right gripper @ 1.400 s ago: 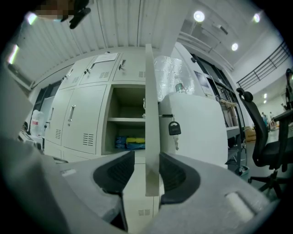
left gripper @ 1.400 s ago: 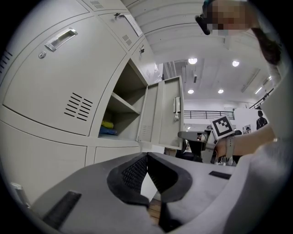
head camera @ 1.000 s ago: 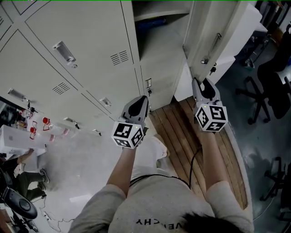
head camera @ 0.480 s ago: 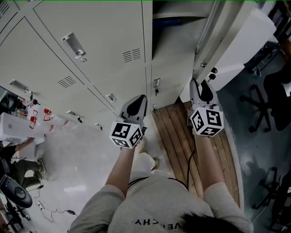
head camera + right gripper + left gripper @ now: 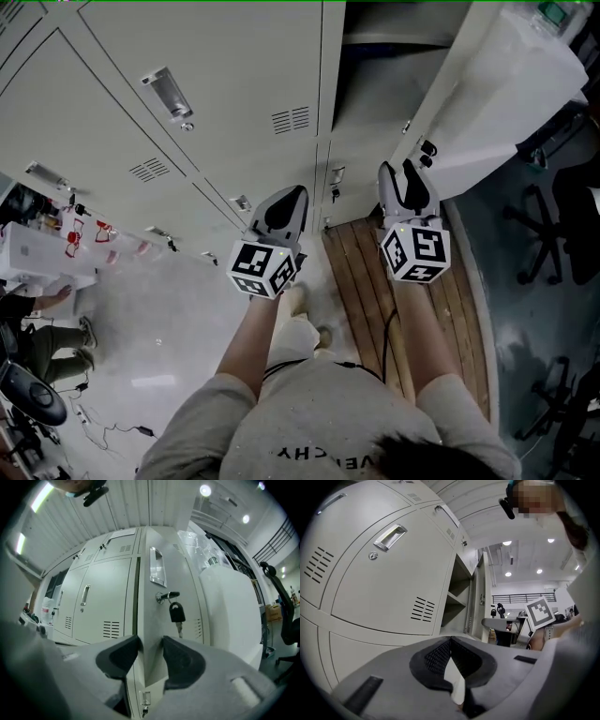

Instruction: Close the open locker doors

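Standing ajar, the pale locker door [image 5: 186, 581] carries a dangling key [image 5: 176, 612].

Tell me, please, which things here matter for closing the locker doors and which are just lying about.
For the job:
- open locker door
- keys hanging in its lock
- open compartment with a shelf

Just lying about:
- office chair
- wooden floor boards
- white box with red items
- closed lockers

The pale floor [image 5: 159, 347] carries the lockers [image 5: 225, 84] at 12 o'clock, with a wooden slatted platform [image 5: 361, 272] at their foot. An office chair [image 5: 553, 239] stands at 3 o'clock and loose cables [image 5: 108, 436] lie at 8 o'clock.
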Action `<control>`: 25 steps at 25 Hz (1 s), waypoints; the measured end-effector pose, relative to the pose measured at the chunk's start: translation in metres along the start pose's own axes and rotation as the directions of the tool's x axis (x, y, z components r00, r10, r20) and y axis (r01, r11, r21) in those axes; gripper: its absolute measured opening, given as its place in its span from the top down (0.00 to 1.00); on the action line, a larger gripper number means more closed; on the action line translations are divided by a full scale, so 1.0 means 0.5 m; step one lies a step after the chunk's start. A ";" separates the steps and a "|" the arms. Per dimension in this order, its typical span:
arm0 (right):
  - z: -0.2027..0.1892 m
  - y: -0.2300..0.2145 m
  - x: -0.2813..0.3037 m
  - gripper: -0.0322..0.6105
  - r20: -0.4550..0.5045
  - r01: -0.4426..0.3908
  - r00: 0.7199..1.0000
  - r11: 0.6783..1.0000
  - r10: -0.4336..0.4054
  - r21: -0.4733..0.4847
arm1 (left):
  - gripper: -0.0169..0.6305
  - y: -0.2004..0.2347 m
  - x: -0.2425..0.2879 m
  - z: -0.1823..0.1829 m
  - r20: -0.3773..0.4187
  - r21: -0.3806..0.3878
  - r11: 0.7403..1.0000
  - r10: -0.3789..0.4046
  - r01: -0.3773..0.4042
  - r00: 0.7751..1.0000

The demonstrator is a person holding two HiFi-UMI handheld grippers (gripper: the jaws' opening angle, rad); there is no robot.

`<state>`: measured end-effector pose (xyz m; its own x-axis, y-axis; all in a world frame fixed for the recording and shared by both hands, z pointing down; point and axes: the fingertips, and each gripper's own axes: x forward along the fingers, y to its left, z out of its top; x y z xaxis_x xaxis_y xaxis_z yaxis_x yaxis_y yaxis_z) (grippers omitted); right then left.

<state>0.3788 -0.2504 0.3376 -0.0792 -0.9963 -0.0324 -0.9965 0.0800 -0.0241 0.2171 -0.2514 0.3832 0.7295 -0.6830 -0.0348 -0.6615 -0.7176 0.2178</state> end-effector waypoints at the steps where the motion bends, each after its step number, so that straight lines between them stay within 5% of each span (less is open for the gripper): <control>1: -0.001 0.005 0.007 0.70 0.001 0.000 1.000 1.000 0.000 -0.001 | 0.98 0.004 0.005 0.003 0.001 0.001 1.000 -0.003 0.003 1.000; 25: -0.011 0.081 0.167 0.71 -0.003 -0.041 0.999 0.999 0.041 0.019 | 0.98 0.055 0.097 0.011 -0.020 -0.012 0.996 -0.093 0.093 0.995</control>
<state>0.3317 -0.3307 0.3394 -0.1204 -0.9923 -0.0307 -0.9917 0.1216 -0.0419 0.2335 -0.3051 0.3819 0.7914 -0.6102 -0.0358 -0.5885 -0.7764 0.2255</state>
